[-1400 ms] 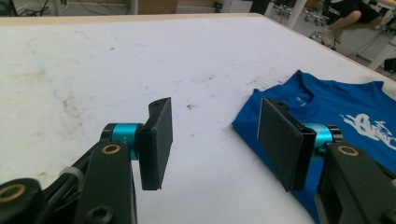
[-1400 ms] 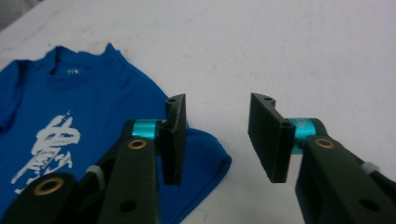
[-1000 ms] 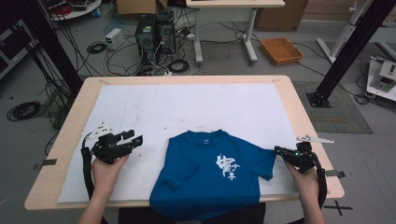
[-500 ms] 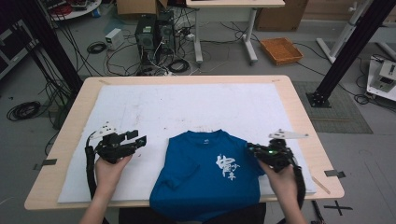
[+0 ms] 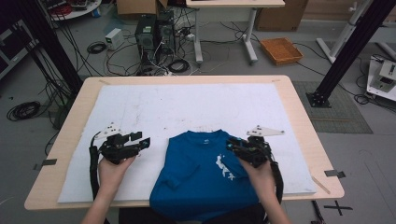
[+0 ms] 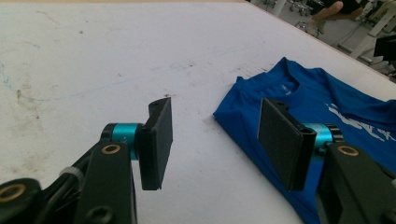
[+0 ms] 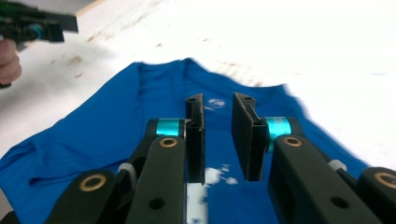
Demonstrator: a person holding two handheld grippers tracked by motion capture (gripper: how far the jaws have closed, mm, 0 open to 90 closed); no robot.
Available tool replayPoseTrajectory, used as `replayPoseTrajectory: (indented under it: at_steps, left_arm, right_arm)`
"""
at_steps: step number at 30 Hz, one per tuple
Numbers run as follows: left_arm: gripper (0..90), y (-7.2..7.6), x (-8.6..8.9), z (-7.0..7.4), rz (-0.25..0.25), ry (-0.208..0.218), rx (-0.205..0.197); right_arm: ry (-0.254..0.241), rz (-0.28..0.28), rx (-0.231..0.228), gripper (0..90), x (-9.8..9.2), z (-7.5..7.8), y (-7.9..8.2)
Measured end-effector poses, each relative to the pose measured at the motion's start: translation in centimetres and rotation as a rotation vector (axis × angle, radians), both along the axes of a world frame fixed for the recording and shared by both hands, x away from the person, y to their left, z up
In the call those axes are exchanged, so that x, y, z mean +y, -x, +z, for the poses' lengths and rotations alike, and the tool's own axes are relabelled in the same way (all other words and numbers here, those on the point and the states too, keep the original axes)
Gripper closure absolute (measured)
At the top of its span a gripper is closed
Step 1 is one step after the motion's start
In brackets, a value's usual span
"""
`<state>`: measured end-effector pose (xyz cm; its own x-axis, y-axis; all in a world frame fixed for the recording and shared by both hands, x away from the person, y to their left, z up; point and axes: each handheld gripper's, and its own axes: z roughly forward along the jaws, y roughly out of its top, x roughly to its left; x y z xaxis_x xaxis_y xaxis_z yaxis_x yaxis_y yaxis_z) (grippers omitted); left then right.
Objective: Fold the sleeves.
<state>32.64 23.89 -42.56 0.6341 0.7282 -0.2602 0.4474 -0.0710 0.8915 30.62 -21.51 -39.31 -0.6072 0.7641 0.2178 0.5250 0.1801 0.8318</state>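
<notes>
OK, high view: blue T-shirt [image 5: 201,182] lies flat on the white mat [image 5: 187,112] at the bench's [image 5: 299,102] near edge, hem hanging over it. Left tool [image 5: 140,141] sits on the mat just left of the shirt. Right tool [image 5: 232,145] is over the shirt's right side, sleeve folded inward.

Left tool view: jaws wide apart, nothing between them, shirt collar [image 6: 299,81] ahead to the right.

Right tool view: jaws have just been opening, narrow gap, no cloth pinched; shirt lies beneath them.
</notes>
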Motion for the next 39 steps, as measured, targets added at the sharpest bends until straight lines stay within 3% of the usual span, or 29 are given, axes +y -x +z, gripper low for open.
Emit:
replayPoseTrajectory:
  at_steps: [1, 5, 9, 11, 13, 14, 17, 18, 19, 21, 23, 25, 30, 35, 39]
  left_arm:
    - [45.3, 0.0, 0.0, 0.0, 0.003, -0.002, -0.001]
    - [45.3, -0.1, 0.0, -0.1, 0.001, -0.005, 0.008]
    - [45.3, -0.1, -0.3, -0.2, -0.003, -0.009, 0.010]
    - [45.3, -0.1, -0.6, -0.2, -0.006, -0.012, 0.012]
    - [45.3, -0.1, -0.8, -0.1, -0.012, -0.011, 0.010]
    - [45.3, -0.1, -1.0, -0.1, -0.013, -0.014, 0.010]
    - [45.3, 0.0, -1.1, -0.1, -0.019, -0.027, 0.005]
    - [45.3, 0.0, -1.2, -0.1, -0.021, -0.029, 0.007]
    - [45.3, -0.1, -1.1, -0.1, -0.023, -0.031, 0.009]
    - [45.3, 0.0, -1.1, -0.2, -0.024, -0.034, 0.013]
    - [45.3, 0.0, -1.1, -0.2, -0.023, -0.040, 0.010]
    - [45.3, 0.0, -1.1, -0.2, -0.024, -0.038, 0.011]
    - [45.3, 0.0, -1.1, -0.2, -0.027, -0.037, 0.010]
    - [45.3, 0.0, -1.1, -0.1, -0.028, -0.032, 0.014]
    - [45.3, -0.1, -1.2, -0.2, -0.030, -0.036, 0.014]
  right_arm:
    - [0.000, 0.000, 0.000, 72.4, 0.0, 0.0, 0.0]
    - [0.012, 0.010, 0.002, 67.2, -3.9, -0.8, 2.2]
    - [0.037, 0.040, 0.010, 66.7, -4.9, -1.9, 3.6]
    - [0.049, 0.048, 0.009, 66.6, -4.6, -1.9, 3.5]
    - [0.106, 0.097, 0.019, 68.2, -2.7, -2.1, 3.1]
    - [0.106, 0.097, 0.019, 68.2, -2.7, -2.1, 3.1]
    - [0.182, 0.151, 0.051, 70.4, -0.5, -3.0, 2.3]
    - [0.234, 0.163, 0.060, 71.3, 0.5, -3.6, 2.0]
    - [0.234, 0.163, 0.060, 71.3, 0.5, -3.6, 2.0]
    - [0.299, 0.161, 0.050, 73.9, 1.4, -4.3, 1.7]
    - [0.320, 0.154, 0.055, 74.8, 1.6, -4.4, 1.6]
    - [0.356, 0.156, 0.040, 85.4, 2.0, -4.7, 1.4]
    - [0.358, 0.160, 0.024, 88.4, 2.5, -4.4, 1.3]
    - [0.290, 0.147, 0.002, 87.8, 3.6, -3.6, 0.3]
    - [0.269, 0.141, 0.016, 84.7, 4.0, -3.7, -0.3]
